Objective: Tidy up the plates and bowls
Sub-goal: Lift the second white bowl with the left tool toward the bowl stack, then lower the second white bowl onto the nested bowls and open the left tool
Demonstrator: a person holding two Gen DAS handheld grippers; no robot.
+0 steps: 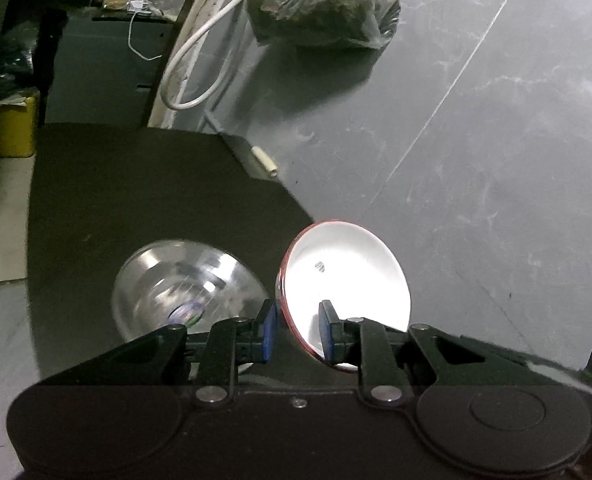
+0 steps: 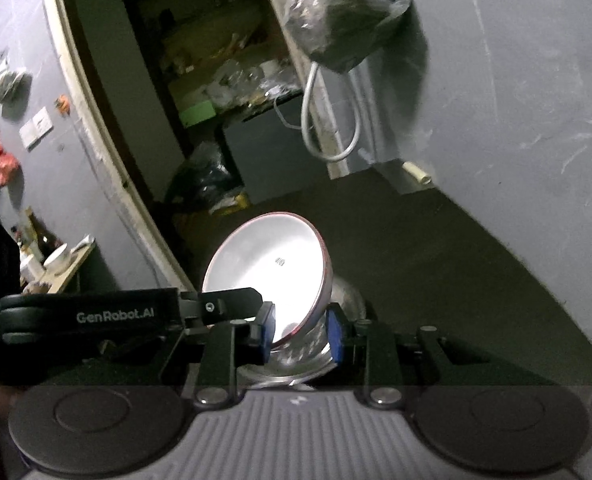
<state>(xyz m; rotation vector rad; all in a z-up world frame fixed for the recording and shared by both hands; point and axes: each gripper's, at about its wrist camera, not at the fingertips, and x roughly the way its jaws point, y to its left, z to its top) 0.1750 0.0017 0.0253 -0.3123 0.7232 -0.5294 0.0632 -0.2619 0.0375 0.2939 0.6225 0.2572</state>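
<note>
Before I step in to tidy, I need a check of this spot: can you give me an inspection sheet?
Surface: dark tabletop, bare where visible.
Job's things: red-rimmed white bowl, tilted; clear glass bowl beside it.
Clutter: small white tube at the tabletop's far corner.
Grippers: left gripper clamps the white bowl's rim; right gripper appears shut on the glass bowl.
Cables: white cable loop on the wall.
Surroundings: grey wall, hanging plastic bag, doorway to cluttered shelves.

Glossy white ceramic bowl (image 1: 343, 276), clear glass bowl (image 1: 184, 284), matt dark tabletop (image 1: 136, 200), crinkled plastic bag (image 1: 323, 4)
</note>
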